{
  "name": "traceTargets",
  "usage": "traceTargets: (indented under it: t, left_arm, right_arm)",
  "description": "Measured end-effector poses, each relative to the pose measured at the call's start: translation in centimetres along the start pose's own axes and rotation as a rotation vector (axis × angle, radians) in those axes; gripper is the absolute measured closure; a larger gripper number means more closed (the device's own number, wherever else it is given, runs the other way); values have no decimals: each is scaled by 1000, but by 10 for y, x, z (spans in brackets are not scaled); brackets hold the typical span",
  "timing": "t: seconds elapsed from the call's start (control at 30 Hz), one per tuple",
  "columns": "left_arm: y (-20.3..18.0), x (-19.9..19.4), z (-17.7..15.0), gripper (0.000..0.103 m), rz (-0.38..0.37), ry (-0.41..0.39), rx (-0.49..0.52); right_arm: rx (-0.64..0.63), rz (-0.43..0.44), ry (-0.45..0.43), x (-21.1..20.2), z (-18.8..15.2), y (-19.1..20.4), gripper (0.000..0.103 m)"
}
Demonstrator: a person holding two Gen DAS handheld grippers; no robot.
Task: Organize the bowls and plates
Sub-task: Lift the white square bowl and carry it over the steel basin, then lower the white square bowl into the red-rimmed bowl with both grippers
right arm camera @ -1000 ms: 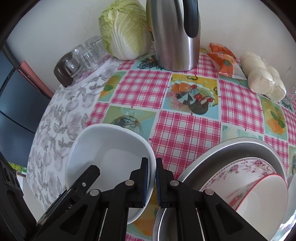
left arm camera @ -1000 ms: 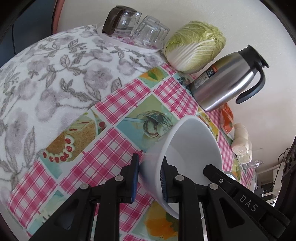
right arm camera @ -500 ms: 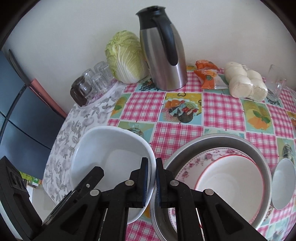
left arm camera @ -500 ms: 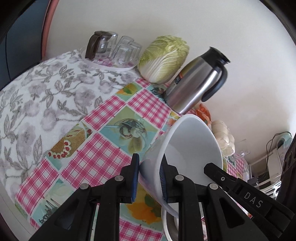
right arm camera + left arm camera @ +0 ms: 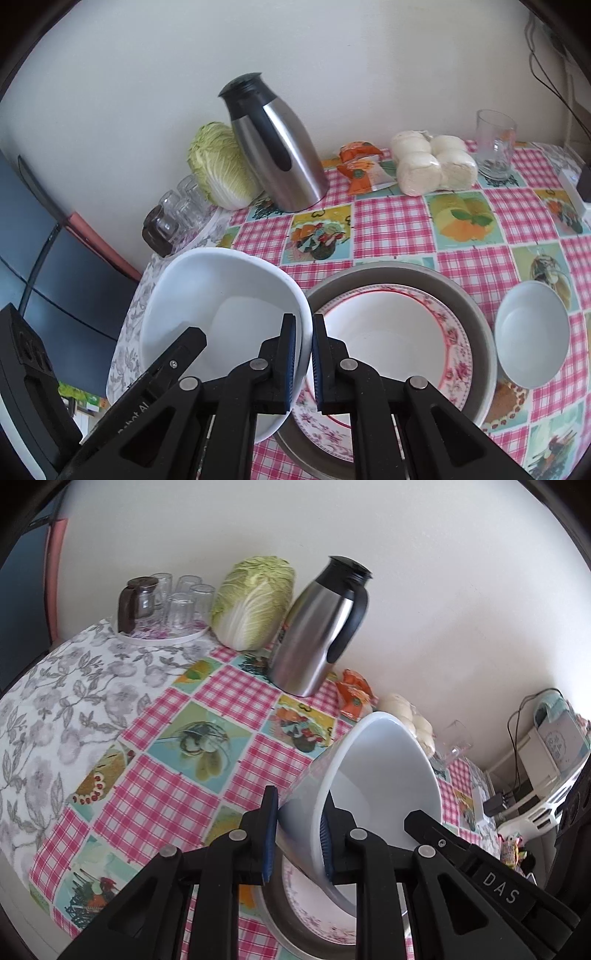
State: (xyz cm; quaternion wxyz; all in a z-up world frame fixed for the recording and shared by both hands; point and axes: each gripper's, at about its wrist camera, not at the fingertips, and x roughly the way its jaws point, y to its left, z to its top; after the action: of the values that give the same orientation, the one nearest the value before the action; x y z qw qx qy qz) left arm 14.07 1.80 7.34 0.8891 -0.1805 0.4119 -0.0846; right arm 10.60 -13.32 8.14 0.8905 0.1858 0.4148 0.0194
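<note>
White bowl (image 5: 384,775) held off the table by both grippers, tilted, its low edge over the metal tray (image 5: 476,314). Left gripper (image 5: 295,834) clamped on the bowl's rim, one blue pad outside the wall, one inside. Right gripper (image 5: 303,354) pinches the opposite rim, jaws nearly closed with just the thin wall between. In the right view the bowl (image 5: 221,314) sits left of the tray, overlapping its left edge. Tray holds a floral plate (image 5: 458,343) with a red-rimmed bowl (image 5: 388,339) nested on it. Small bowl (image 5: 532,332) on the cloth just right of the tray, close but touching unclear. At the back by the wall: steel jug (image 5: 277,155), cabbage (image 5: 221,170), upturned glasses (image 5: 177,602) on a white plate, orange packet (image 5: 360,166), bagged buns (image 5: 432,162), empty glass (image 5: 495,144). Checked cloth (image 5: 229,701) covers the table, grey floral cloth (image 5: 55,701) on its left part.
</note>
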Motion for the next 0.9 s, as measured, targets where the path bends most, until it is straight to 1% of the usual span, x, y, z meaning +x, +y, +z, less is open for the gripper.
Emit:
traceTargets:
  t: [0.2, 0.37, 0.47, 0.67, 0.9]
  left_arm:
    - [-34, 4, -10, 81, -11, 14, 68]
    - [-52, 6, -14, 82, -26, 23, 99]
    - [-59, 6, -16, 82, -14, 20, 112]
    - [-67, 9, -20, 82, -15, 26, 121]
    - [-78, 19, -30, 82, -4, 54, 149]
  right_arm:
    - [47, -22, -39, -18, 1, -28, 94]
    - [65, -26, -61, -31, 3, -45, 93]
    - [87, -13, -53, -32, 1, -54, 92]
    - [100, -8, -43, -34, 1, -65, 92]
    - [127, -14, -34, -34, 3, -81, 92]
